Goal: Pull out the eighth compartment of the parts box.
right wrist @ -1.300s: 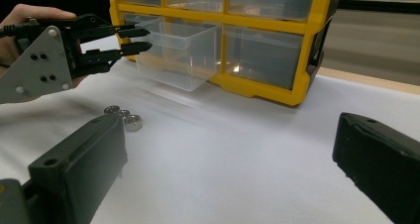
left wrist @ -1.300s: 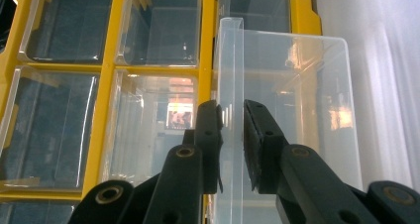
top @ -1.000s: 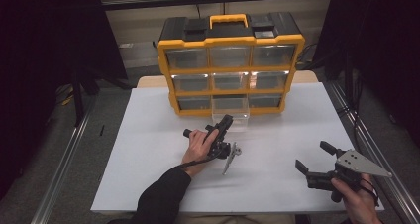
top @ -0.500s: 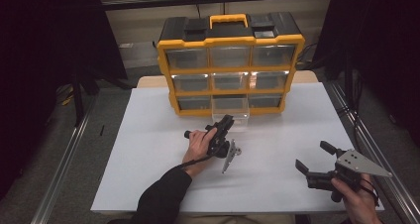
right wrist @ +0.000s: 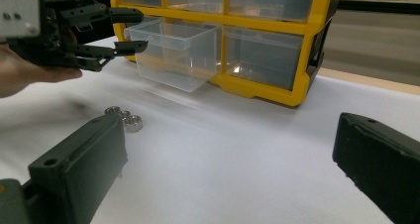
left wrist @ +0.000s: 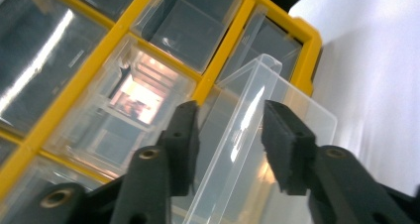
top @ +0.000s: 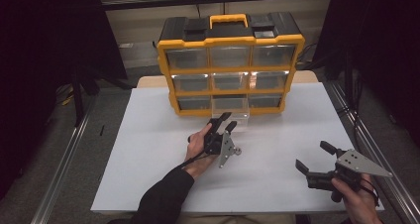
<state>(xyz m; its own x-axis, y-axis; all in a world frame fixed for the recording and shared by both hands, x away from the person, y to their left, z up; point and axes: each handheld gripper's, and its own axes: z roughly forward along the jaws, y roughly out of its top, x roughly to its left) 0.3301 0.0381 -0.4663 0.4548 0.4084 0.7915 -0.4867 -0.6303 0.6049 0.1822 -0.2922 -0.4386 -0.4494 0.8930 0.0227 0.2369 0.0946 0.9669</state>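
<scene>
Drawers [top: 229, 56] — nine, one [right wrist: 173, 53] pulled out, nuts [right wrist: 125, 118] — three

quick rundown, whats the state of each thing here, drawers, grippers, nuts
bottom middle drawer: pulled partway out, empty
other drawers: pushed in
organizer: upright on the table
left gripper: jaws have just been opening, astride the drawer's front wall, pads off it
right gripper: open, holding nothing
nuts: loose on the table

Dim dark surroundings, bright white table, glare on drawers.

Overhead plus two close gripper cameras
</scene>
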